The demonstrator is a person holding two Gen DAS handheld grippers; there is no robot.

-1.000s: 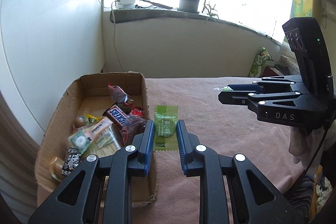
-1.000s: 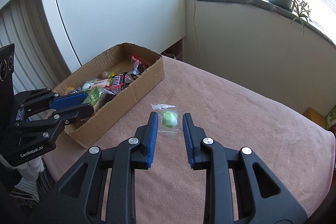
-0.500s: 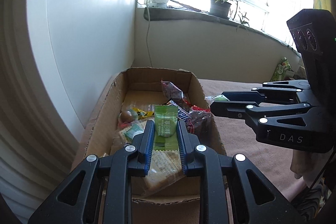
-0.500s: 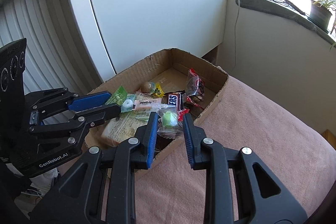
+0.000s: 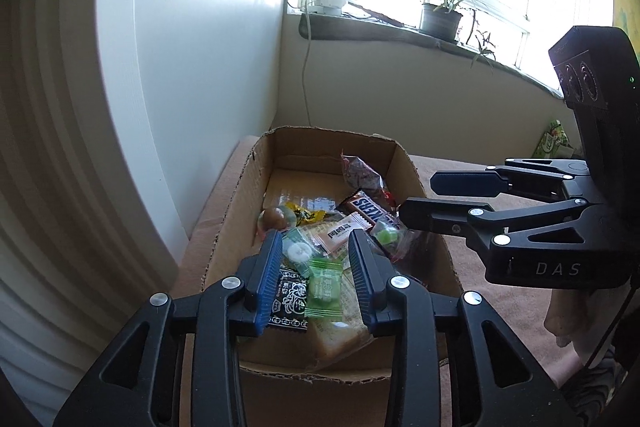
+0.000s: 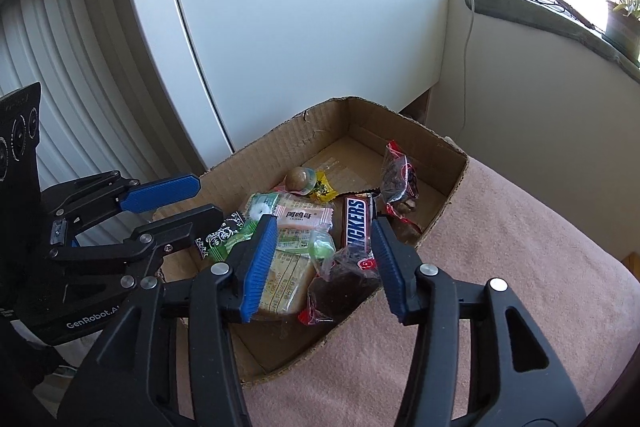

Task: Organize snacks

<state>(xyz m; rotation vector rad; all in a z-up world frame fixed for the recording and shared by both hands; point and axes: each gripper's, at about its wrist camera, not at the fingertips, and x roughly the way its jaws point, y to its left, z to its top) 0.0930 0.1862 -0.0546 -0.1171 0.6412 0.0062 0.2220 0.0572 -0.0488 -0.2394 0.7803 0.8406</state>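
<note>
We hold both grippers over the near end of the cardboard box (image 5: 236,195). The left gripper (image 5: 314,269) has its jaws opening; the green wrapped candy (image 5: 326,287) lies between them, untouched by either pad, long axis running away from us. The right gripper (image 6: 324,245) is likewise opening above the clear-wrapped green ball candy (image 6: 322,247), which rests loose on the pile. Beyond lies the Snickers bar (image 6: 357,223), then bare box floor.
</note>
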